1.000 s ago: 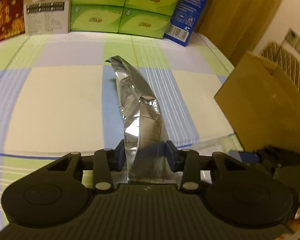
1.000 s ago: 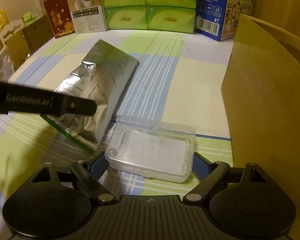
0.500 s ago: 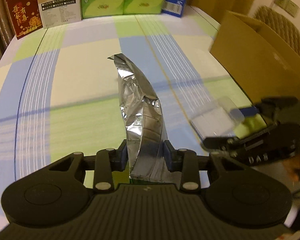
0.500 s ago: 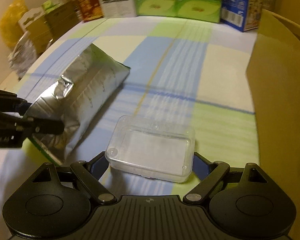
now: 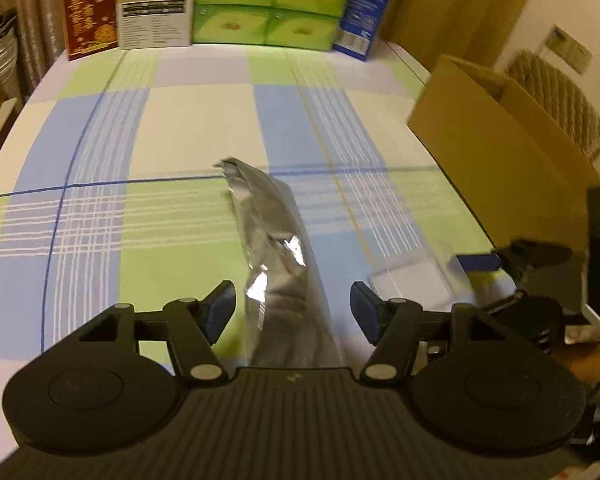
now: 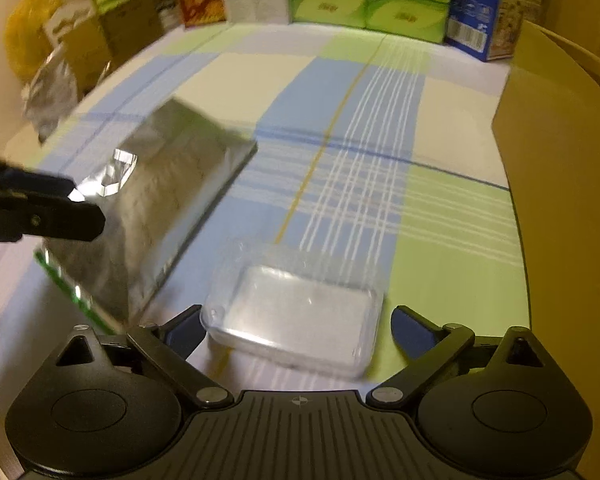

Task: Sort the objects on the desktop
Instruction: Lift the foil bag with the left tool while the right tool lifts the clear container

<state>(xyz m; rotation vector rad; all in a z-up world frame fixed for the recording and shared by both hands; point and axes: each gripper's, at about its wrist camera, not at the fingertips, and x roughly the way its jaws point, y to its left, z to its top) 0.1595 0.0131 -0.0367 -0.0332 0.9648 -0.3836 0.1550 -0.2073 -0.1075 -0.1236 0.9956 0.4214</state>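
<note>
A crumpled silver foil bag (image 5: 272,240) sits between the spread fingers of my left gripper (image 5: 292,312), which is open and touches neither side of it. From the right wrist view the foil bag (image 6: 160,200) is blurred, its near edge down on the checked tablecloth, with the left gripper (image 6: 76,204) at its left end. A clear plastic box (image 6: 296,320) lies blurred between the parted fingers of my right gripper (image 6: 298,330), also open. In the left wrist view the clear box (image 5: 412,284) rests low on the cloth beside the right gripper (image 5: 484,284).
An open cardboard box (image 5: 500,152) stands at the table's right edge, seen close at right as the cardboard box (image 6: 560,200). Green tissue boxes (image 5: 264,4), a blue carton (image 5: 364,12) and a red packet (image 5: 90,8) line the far edge. Bags and boxes (image 6: 60,60) crowd beyond the left edge.
Both grippers went from shut to open, letting go of the foil bag and the clear box. Both have pulled back toward the near side, and the released objects look blurred.
</note>
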